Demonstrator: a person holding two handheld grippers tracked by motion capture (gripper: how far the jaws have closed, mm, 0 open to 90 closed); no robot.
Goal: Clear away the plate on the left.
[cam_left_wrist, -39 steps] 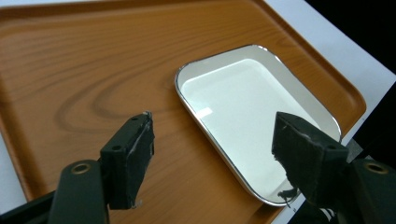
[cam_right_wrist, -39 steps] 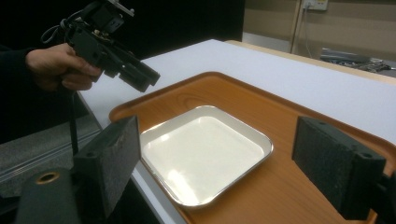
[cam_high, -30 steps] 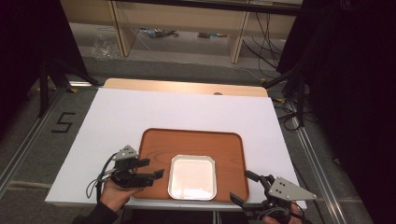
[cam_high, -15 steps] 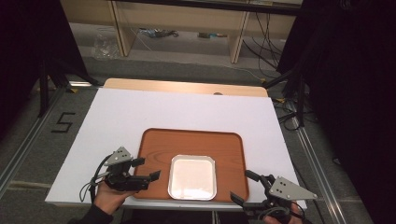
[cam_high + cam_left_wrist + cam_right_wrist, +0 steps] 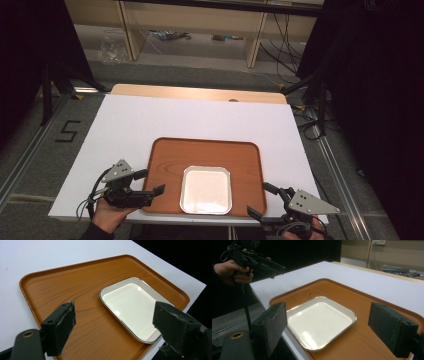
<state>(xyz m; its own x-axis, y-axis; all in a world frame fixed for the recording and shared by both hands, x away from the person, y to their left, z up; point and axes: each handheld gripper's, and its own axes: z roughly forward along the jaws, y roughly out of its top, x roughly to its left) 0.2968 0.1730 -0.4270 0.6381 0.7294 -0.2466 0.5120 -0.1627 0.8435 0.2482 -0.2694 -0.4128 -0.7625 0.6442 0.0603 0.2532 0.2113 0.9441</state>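
A brown wood-grain tray with a raised, rounded rim lies on the white counter, near the counter's near edge and a little right of its middle; broad bare white surface stays open to the left, right and far side of it. On the tray's near half rests a shallow square dish, glossy cream-white inside with a thin metal-looking rim and rounded corners, its near edge close to the tray's near rim, with bare wood grain left and right of it. The left gripper is held at the tray's near left corner, its black jaws spread wide with nothing between them; they have just been opening. In the left gripper view the dish lies beyond the gap between the jaws, untouched. The right gripper sits at the tray's near right corner, over the counter's near edge, jaws likewise spread and empty, their pads dark and rough like foam.
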